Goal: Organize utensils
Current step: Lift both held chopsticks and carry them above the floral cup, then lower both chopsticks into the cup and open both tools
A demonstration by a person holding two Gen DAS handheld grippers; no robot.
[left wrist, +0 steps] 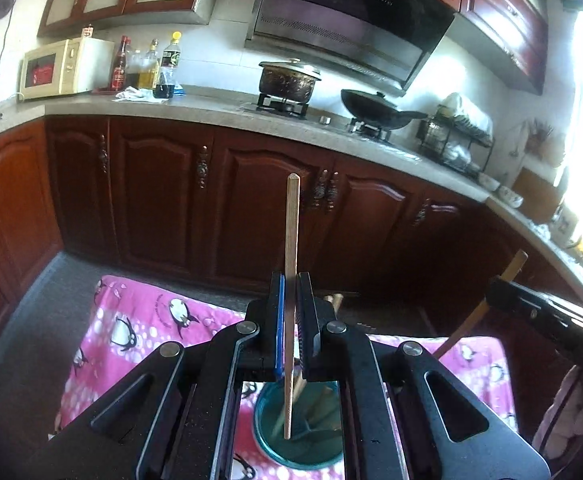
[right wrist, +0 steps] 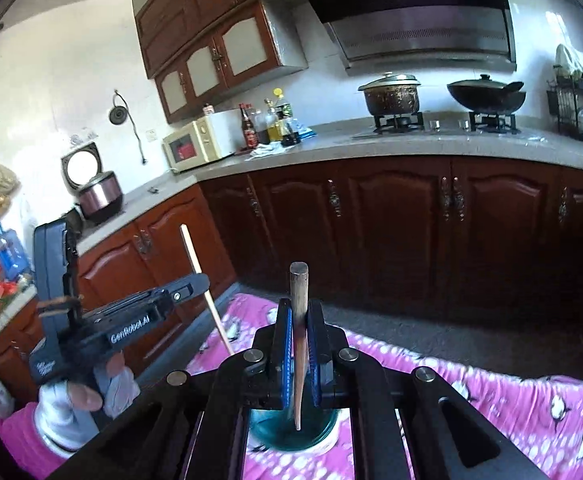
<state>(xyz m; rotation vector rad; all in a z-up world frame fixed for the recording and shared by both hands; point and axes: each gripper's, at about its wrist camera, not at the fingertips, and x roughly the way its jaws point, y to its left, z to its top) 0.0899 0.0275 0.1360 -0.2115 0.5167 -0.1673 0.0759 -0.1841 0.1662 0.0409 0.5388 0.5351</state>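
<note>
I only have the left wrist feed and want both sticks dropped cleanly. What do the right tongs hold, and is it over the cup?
Observer: The right tongs are shut on a round wooden stick, thicker than yours, nearly upright.
Operator: Is its tip inside the cup?
Observer: Its lower tip sits over the teal cup; whether it is below the rim, I cannot tell.
Operator: How do my left tongs look from there?
Observer: The left tongs hold the thin chopstick tilted, to the left of the cup.
</note>
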